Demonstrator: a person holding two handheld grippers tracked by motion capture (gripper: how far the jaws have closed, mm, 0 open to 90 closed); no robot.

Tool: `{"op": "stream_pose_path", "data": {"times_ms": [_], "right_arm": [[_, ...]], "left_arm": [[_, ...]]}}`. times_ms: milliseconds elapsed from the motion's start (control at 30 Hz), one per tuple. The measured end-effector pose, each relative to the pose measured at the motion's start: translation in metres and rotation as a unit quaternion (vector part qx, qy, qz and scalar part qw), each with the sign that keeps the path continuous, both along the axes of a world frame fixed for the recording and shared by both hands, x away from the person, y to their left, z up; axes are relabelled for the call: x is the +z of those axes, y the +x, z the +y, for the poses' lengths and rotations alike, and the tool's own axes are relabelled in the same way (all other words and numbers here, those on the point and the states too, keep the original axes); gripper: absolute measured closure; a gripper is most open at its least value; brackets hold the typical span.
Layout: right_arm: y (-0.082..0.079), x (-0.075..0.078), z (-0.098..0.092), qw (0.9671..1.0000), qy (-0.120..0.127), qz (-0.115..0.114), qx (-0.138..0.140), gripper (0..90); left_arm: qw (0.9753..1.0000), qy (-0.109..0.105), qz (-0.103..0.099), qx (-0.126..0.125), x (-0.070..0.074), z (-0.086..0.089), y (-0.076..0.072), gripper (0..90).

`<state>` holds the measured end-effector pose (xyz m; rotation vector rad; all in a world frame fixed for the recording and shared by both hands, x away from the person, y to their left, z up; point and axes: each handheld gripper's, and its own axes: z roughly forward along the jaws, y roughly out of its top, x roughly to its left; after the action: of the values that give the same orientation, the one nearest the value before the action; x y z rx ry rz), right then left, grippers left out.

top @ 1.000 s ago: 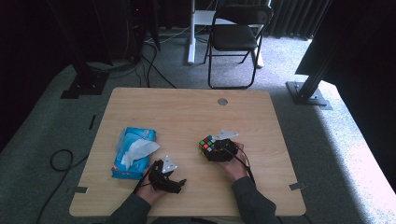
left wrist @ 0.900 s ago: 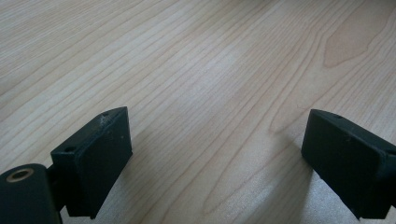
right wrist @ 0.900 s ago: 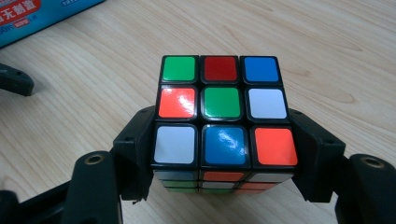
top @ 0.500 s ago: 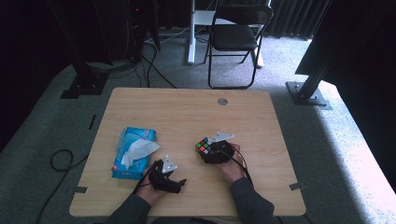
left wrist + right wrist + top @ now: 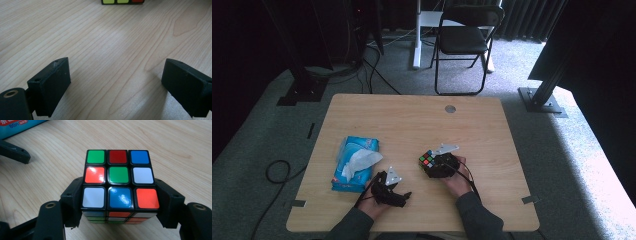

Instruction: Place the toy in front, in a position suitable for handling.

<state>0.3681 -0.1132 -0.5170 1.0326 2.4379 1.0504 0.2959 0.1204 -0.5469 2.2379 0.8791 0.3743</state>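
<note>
Right gripper (image 5: 120,205) is clamped on the puzzle cube (image 5: 119,178), one jaw against each side face of the lowest layer. In the high view the cube (image 5: 428,160) sits near the middle of the tabletop (image 5: 412,120), right of the blue tissue pack (image 5: 354,162).

Left gripper (image 5: 116,85) is released, jaws wide apart over bare wood, nothing between them; the cube's edge (image 5: 122,1) lies well ahead of it.

Judgement: the step is holding or moving the cube. To do it well, keep the squeeze even and the cube level, since glossy faces may slip and a layer could twist under uneven pressure.

Cube appearance: black frame, scrambled. Top face reads green, red, blue; orange-red, green, white; white, blue, orange-red. Stickers shiny, with glare.
</note>
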Motion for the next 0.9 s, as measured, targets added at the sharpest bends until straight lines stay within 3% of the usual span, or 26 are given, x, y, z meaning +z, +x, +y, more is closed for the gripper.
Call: {"op": "stream_pose_path", "data": {"times_ms": [433,600,900], "right_arm": [[-0.0007,-0.0006,0.001,1.0,0.003,0.004,0.006,33.3],[-0.0019,0.0032,-0.0016,0.9997,0.019,0.002,0.014,28.4],[-0.0047,0.0058,-0.0053,0.9996,0.025,-0.003,0.011,24.2]], "left_arm": [[1.0,0.0,0.0,0.0,0.0,0.0,0.0,8.8],[1.0,0.0,0.0,0.0,0.0,0.0,0.0,8.8],[1.0,0.0,-0.001,0.003,-0.0001,-0.0002,-0.0004,8.9]]}}
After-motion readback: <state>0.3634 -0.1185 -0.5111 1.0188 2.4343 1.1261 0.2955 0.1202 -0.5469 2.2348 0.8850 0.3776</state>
